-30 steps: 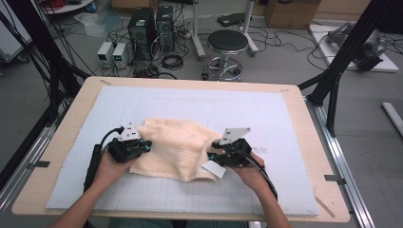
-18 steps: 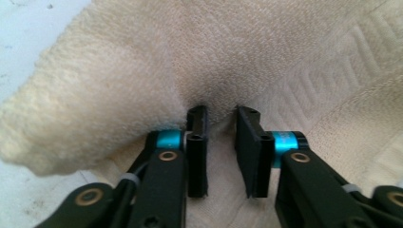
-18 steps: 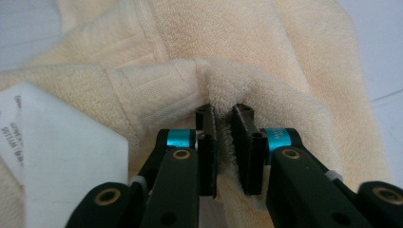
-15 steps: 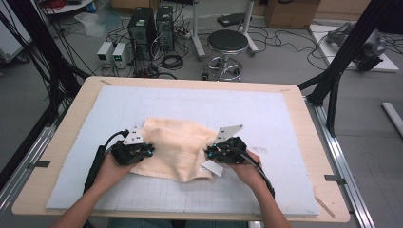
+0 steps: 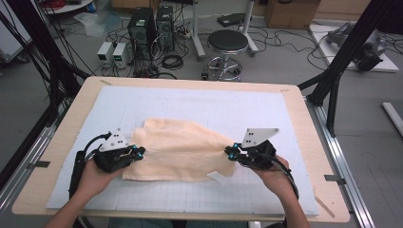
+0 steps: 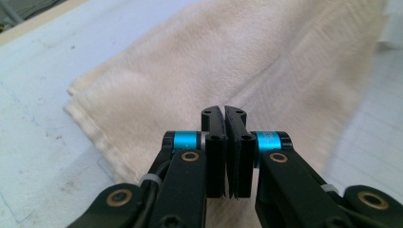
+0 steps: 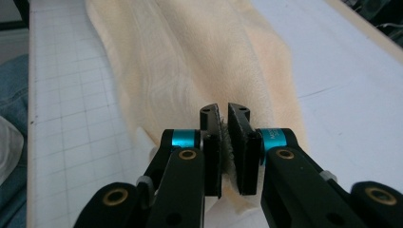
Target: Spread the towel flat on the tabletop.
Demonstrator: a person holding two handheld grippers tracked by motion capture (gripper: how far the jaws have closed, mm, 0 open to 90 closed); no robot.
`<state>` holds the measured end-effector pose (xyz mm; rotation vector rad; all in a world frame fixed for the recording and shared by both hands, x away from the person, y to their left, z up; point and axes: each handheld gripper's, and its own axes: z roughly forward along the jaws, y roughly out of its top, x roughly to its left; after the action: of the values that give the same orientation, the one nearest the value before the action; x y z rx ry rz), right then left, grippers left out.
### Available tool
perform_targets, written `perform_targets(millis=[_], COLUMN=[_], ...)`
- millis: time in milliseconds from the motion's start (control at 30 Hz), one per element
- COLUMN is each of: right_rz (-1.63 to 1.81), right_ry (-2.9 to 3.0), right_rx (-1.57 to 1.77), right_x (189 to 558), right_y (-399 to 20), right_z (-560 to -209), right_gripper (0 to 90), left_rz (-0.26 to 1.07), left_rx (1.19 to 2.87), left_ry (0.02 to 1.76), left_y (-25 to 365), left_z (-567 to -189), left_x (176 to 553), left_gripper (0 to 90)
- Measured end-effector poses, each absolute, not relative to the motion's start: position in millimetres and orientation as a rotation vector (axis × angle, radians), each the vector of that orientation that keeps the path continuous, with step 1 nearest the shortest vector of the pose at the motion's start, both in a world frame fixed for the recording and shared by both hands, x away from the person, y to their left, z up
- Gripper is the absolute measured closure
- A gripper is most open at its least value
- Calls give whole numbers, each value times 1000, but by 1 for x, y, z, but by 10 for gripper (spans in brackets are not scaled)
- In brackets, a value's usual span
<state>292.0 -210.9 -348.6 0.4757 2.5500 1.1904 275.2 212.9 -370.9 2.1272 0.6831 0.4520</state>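
Both grippers have a hold on the towel [image 5: 183, 149], so the gripping step looks done and the real work of the cloth, a fold or a spread, seems still ahead. The left gripper [image 5: 138, 153] has its fingers [image 6: 213, 142] pressed shut on the towel's left end, with pale cloth running away in front of them. The right gripper [image 5: 230, 153] has its fingers [image 7: 210, 142] nearly together, with a thin fuzzy edge of towel pinched in the narrow gap; those jaws have just closed in on it. The towel lies in the middle of the counter [image 5: 294, 102], a little toward the near edge, on a pale grid mat [image 5: 214, 107]. It is rumpled and uneven, narrower at the right end, and a small white tag [image 5: 219, 177] peeks out below it near the right gripper. It looks drawn between the two grips more than flat. As for room, the mat is bare toward the far edge and toward both side edges, so there is open space to lift, stretch or carry the cloth forward. The near edge is closer, with the person's forearms coming in there, which leaves less room for pulling back.
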Motion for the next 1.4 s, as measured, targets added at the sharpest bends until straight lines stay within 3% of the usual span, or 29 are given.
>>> perform_targets(millis=[333,400,467,633,767,900,1000,1067,1167,1267,1400], right_rz=[1270,1307,1310,1257,1209,1187,1070,1045,1006,1059,1069], right_ry=[2610,2627,2626,2608,2606,2623,2684,2718,2767,2769,2762], right_rx=[355,317,311,365,464,507,522,531,547,562,539], right_x=[238,224,218,236,267,291,306,313,318,319,314], right_y=[-217,-217,-217,-215,-214,-209,-200,-195,-189,-191,-193], right_z=[-314,-307,-301,-312,-347,-385,-405,-416,-431,-432,-427], right_gripper=[840,776,738,671,645,610,607,617,685,812,850], left_rz=[426,399,406,400,375,440,445,422,411,407,418], left_rx=[2108,2098,2092,2091,2106,2114,2144,2172,2197,2183,2189], left_ry=[571,540,538,540,543,608,656,678,701,716,698], left_y=[224,229,232,226,215,205,200,198,198,202,208], left_z=[-337,-332,-329,-343,-370,-391,-399,-406,-411,-408,-402], left_x=[206,196,194,217,248,281,301,310,316,315,308], left_gripper=[867,860,774,665,601,514,505,532,694,838,892])
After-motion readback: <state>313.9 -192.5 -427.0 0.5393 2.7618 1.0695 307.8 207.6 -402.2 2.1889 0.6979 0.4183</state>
